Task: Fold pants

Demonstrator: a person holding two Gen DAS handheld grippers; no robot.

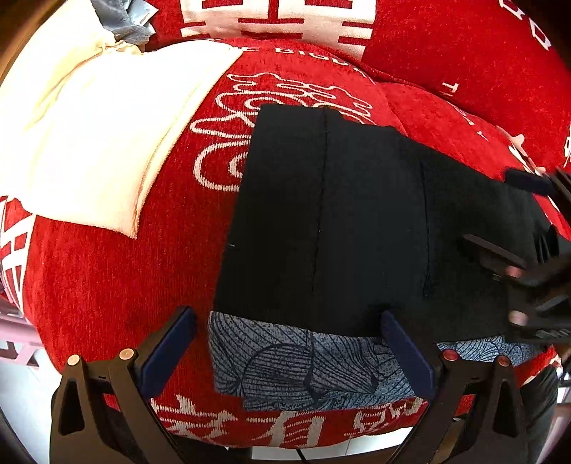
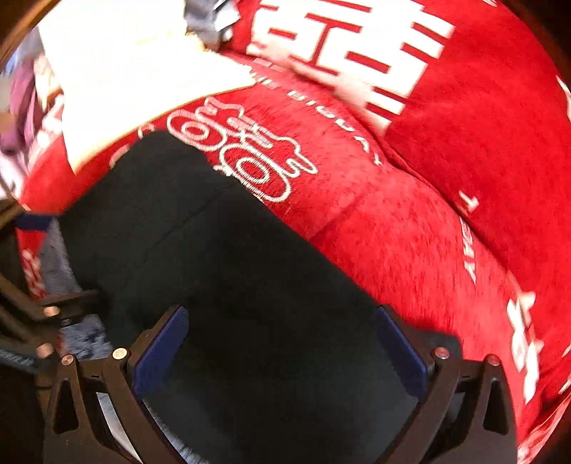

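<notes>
The black pants (image 1: 339, 221) lie folded flat on a red sofa cushion (image 1: 107, 285), on top of a blue leaf-patterned cloth (image 1: 307, 364). My left gripper (image 1: 285, 321) is open and empty, its fingers straddling the pants' near edge. My right gripper (image 2: 282, 321) is open and empty just above the black pants (image 2: 232, 267). The right gripper also shows in the left wrist view (image 1: 528, 250) at the pants' right end. The left gripper appears at the left edge of the right wrist view (image 2: 32, 314).
A white folded cloth (image 1: 107, 142) lies on the cushion to the left of the pants. Red pillows with white characters (image 1: 278, 21) stand behind. A grey item (image 1: 125, 18) lies at the back left. The sofa's front edge is close below the blue cloth.
</notes>
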